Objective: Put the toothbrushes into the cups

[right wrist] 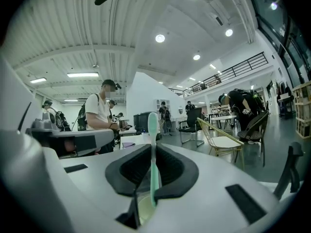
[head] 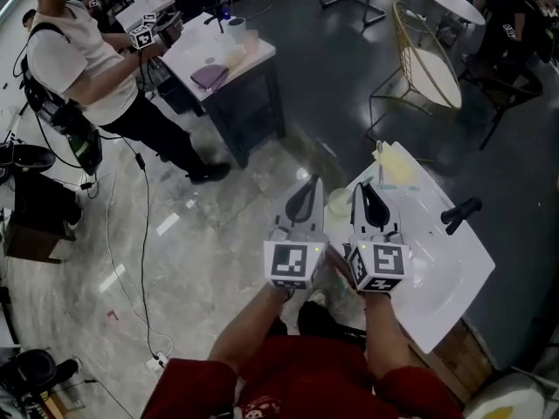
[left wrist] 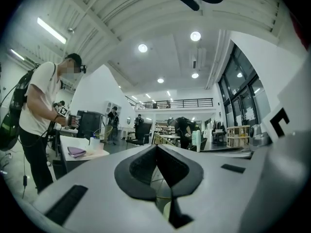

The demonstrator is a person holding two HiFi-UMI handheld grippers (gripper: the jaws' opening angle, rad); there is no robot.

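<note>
The mint-green plastic toothbrush (right wrist: pixel 152 164) stands upright in the right gripper view. Its long axis runs straight up and down, with the rounded head end on top, above the jaw tips. The handle runs down toward a pale round cup (right wrist: pixel 143 208) that shows below. Whether the lower end is inside that cup cannot be told.

The right gripper (right wrist: pixel 151 149) has its dark jaws clamped on the toothbrush's handle, one pad on each side. The left gripper (left wrist: pixel 156 149) has its jaws brought together at the tips with nothing between them. Beyond them to the right, a pale bristled brush head (left wrist: pixel 196 140) stands upright, and what holds it is out of sight.

From the head view the two grippers are side by side, and both point away from the person over the near corner of a white surface (head: pixel 445 278). The pale round cup sits between their tips, and a yellow cup (head: pixel 395 166) is further back. A black tap (head: pixel 461 212) stands to the right. Each gripper's cube (head: pixel 294 264) bears black-and-white square markers and no readable words.
</note>
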